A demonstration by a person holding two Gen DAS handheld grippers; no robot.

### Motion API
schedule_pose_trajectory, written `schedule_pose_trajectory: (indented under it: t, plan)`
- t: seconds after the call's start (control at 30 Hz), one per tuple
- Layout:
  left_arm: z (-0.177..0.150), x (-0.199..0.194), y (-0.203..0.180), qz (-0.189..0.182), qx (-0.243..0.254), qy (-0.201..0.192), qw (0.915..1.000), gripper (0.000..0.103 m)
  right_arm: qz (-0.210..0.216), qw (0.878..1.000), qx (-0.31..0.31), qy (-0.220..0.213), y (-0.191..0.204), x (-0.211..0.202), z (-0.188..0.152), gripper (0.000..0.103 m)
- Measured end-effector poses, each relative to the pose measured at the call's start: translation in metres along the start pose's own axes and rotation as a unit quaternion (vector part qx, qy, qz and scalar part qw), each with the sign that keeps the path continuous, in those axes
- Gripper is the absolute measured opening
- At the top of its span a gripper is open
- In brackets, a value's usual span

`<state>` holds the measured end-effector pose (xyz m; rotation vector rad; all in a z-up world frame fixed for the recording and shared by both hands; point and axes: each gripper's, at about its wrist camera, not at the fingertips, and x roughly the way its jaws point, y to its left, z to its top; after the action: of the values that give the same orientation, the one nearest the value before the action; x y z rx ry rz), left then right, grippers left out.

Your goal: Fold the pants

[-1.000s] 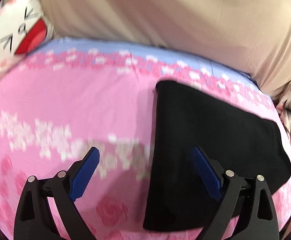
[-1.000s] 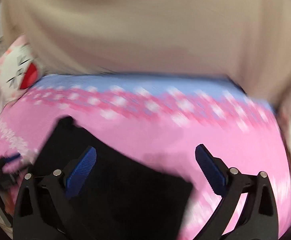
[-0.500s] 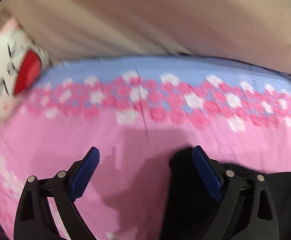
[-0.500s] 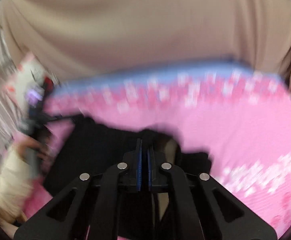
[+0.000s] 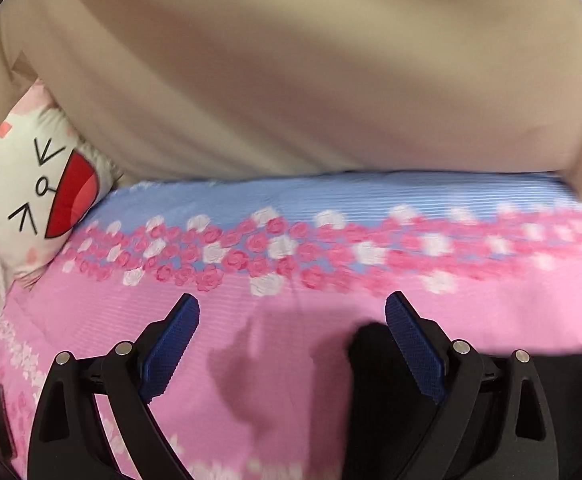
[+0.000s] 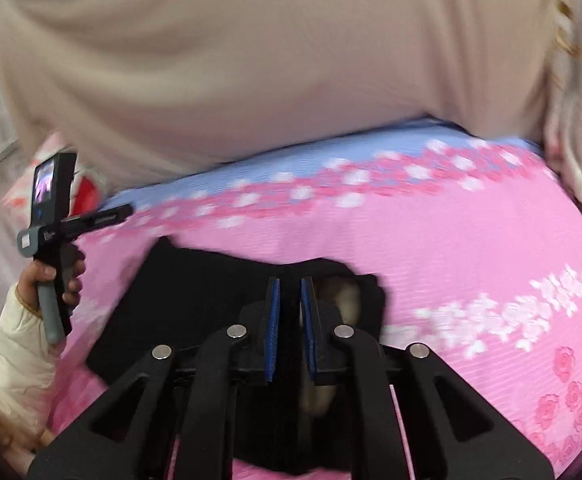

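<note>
On the bedspread (image 6: 451, 240), black pants (image 6: 195, 300) lie bunched.

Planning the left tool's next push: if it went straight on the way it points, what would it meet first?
Probably the pink bedsheet between its open fingers; the black pants lie just right of that line. Depth is unclear.

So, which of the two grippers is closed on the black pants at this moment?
The right gripper: its blue pads are pinched on the black pants. The left gripper is wide open, with only the pink sheet between its pads.
</note>
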<state>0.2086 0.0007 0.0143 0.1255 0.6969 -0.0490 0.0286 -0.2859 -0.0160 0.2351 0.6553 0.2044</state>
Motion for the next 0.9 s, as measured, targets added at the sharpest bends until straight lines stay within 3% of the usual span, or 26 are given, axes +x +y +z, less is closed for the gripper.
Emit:
schedule_pose_trajectory:
  t: [0.07,0.13,0.23,0.27,0.3,0.33,0.37,0.43,0.47,0.5,0.57,0.6,0.67,0.73,0.8,0.83,0.87,0.9]
  plan:
    - [-0.016,-0.027,-0.003,-0.025,0.011,-0.01,0.9996,0.095,-0.003,1.0,-0.021,0.017,0.009,0.01,-0.01,0.009]
    - [-0.038,-0.044,-0.012,-0.03,0.024,-0.009,0.9992,0.096,-0.061,0.998,-0.02,0.02,-0.003,0.016,-0.017,0.01]
    - [-0.066,-0.055,-0.022,-0.026,0.033,-0.002,0.9991,0.096,-0.056,0.996,0.058,0.033,-0.043,0.006,-0.023,0.017]
    - [-0.077,-0.058,-0.026,-0.025,0.039,0.002,0.9989,0.096,-0.041,0.996,0.075,0.036,-0.05,0.002,-0.027,0.035]
    - [-0.087,-0.058,-0.029,-0.022,0.04,0.008,0.9989,0.096,-0.031,0.995,0.087,0.037,-0.053,-0.002,-0.032,0.065]
    - [-0.093,-0.059,-0.029,-0.023,0.039,0.01,0.9989,0.096,-0.02,0.995,0.096,0.033,-0.055,-0.006,-0.038,0.079]
    - [-0.101,-0.058,-0.031,-0.028,0.039,0.015,0.9987,0.096,-0.008,0.995,0.095,0.031,-0.055,-0.006,-0.042,0.084]
    - [-0.11,-0.053,-0.037,-0.03,0.042,0.031,0.9982,0.096,0.01,0.996,0.082,0.04,-0.046,0.003,-0.048,0.081]
    - [-0.115,-0.047,-0.04,-0.025,0.041,0.043,0.9979,0.096,0.008,0.996,0.071,0.05,-0.041,0.011,-0.051,0.074]
    - [-0.118,-0.043,-0.043,-0.022,0.041,0.051,0.9976,0.096,-0.003,0.997,0.049,0.067,-0.035,0.026,-0.054,0.062]
    - [-0.121,-0.04,-0.049,-0.008,0.044,0.051,0.9977,0.096,-0.038,0.996,0.013,0.078,-0.024,0.04,-0.051,0.048]
    - [-0.119,-0.042,-0.05,0.0,0.046,0.049,0.9977,0.096,-0.044,0.996,0.004,0.074,-0.021,0.037,-0.045,0.026]
    - [-0.114,-0.053,-0.048,-0.005,0.042,0.04,0.9983,0.096,-0.064,0.998,-0.007,0.025,-0.017,0.002,-0.018,0.008]
    - [-0.11,-0.064,-0.046,-0.011,0.034,0.025,0.9991,0.096,-0.09,0.995,-0.039,-0.02,-0.01,-0.032,0.0,0.007]
    - [-0.115,-0.062,-0.051,-0.007,0.041,0.025,0.9988,0.097,-0.12,0.992,-0.034,0.007,-0.027,-0.017,-0.006,0.007]
    - [-0.119,-0.054,-0.055,-0.004,0.049,0.033,0.9982,0.098,-0.13,0.99,-0.02,0.055,-0.046,0.012,-0.022,0.008]
    - [-0.125,-0.045,-0.059,-0.002,0.055,0.046,0.9974,0.098,-0.128,0.989,0.003,0.076,-0.062,0.03,-0.037,0.012]
    - [-0.132,-0.035,-0.062,-0.002,0.055,0.057,0.9969,0.098,-0.103,0.992,0.048,0.048,-0.074,0.023,-0.045,0.015]
